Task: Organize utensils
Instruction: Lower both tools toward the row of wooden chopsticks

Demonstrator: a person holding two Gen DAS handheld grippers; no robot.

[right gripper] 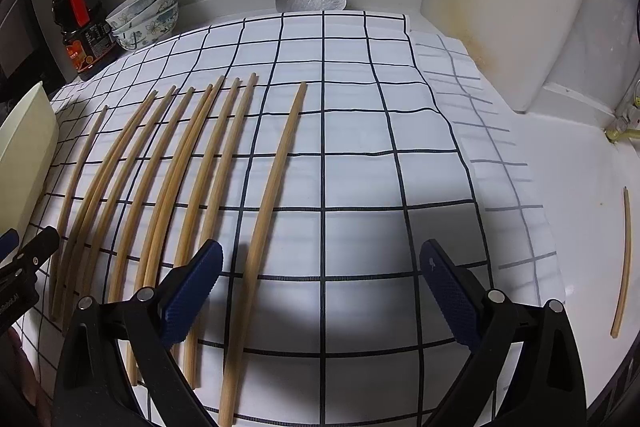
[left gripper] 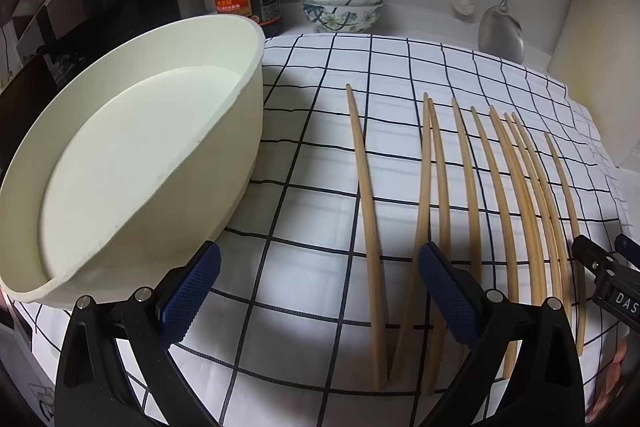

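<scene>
Your left gripper [left gripper: 320, 291] hovers low over the checked cloth [left gripper: 312, 155], its blue-padded jaws spread wide and holding nothing. Just left of it on the cloth sits a cream basin [left gripper: 132, 155], tilted and empty. To the right of the basin, wooden chopsticks [left gripper: 484, 195] lie side by side on the cloth, tips pointing away from you; one passes under the gap between the left jaws. Your right gripper [right gripper: 320, 291] is also spread wide and empty, poised above the cloth's right half with the rightmost chopstick [right gripper: 272, 203] running beneath its left pad. One stray chopstick [right gripper: 625, 263] lies off the cloth on the white counter [right gripper: 580, 163], far right of the basin.
</scene>
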